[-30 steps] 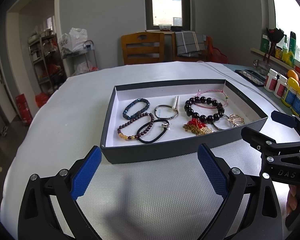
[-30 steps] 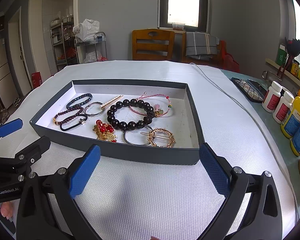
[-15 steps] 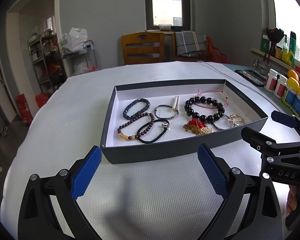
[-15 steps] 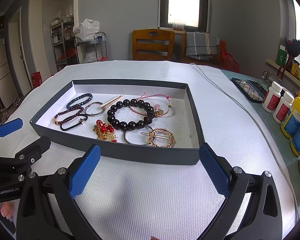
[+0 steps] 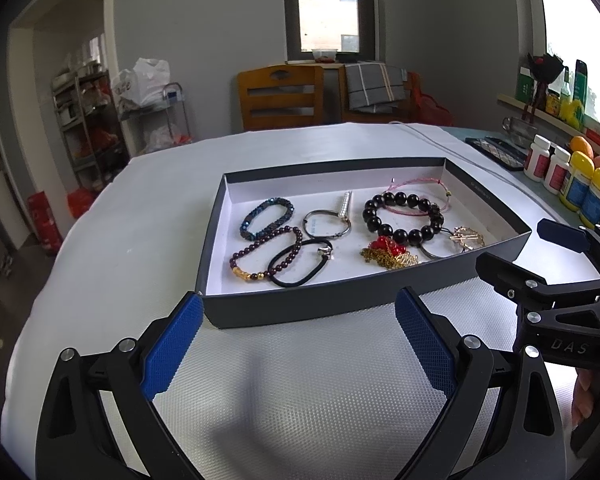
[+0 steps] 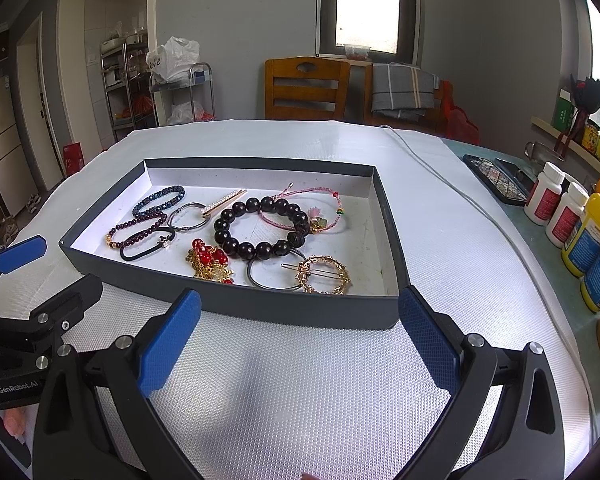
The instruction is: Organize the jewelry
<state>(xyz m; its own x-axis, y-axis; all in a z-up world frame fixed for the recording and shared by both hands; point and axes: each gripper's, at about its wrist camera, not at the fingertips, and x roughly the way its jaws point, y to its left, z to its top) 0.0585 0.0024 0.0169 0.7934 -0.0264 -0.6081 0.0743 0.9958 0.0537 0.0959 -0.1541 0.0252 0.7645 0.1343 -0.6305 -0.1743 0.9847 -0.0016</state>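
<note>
Hovering low over the white textured counter (image 6: 300, 380), both grippers, fingers spread wide and grasping nothing: left gripper (image 5: 298, 344) in front of the near wall of the dark grey tray (image 5: 320, 308), right gripper (image 6: 300, 340) likewise facing the same tray (image 6: 260, 306) from its other end. Readable on the right gripper's black body, seen from the left wrist camera: "DAS" (image 5: 570, 347). Readable on the left gripper's body, seen from the right wrist camera: "GenRobot.AI" (image 6: 18, 388). Lying inside the tray on its white floor: large black bead bracelet (image 6: 260, 228) overlapping a pink cord bracelet (image 6: 312, 210); red and gold chain piece (image 6: 208, 260) just beside a gold round hair clip (image 6: 324, 274); blue beaded bracelet (image 6: 158, 200), dark purple bead bracelet (image 6: 134, 228), black hair tie (image 6: 148, 246), silver ring (image 6: 188, 218) and pearl hair pin (image 6: 224, 202) toward the other end. Standing along the counter's far right edge: white bottles with red labels (image 6: 546, 200) and yellow bottles with blue labels (image 6: 590, 236), print too small to read.
</note>
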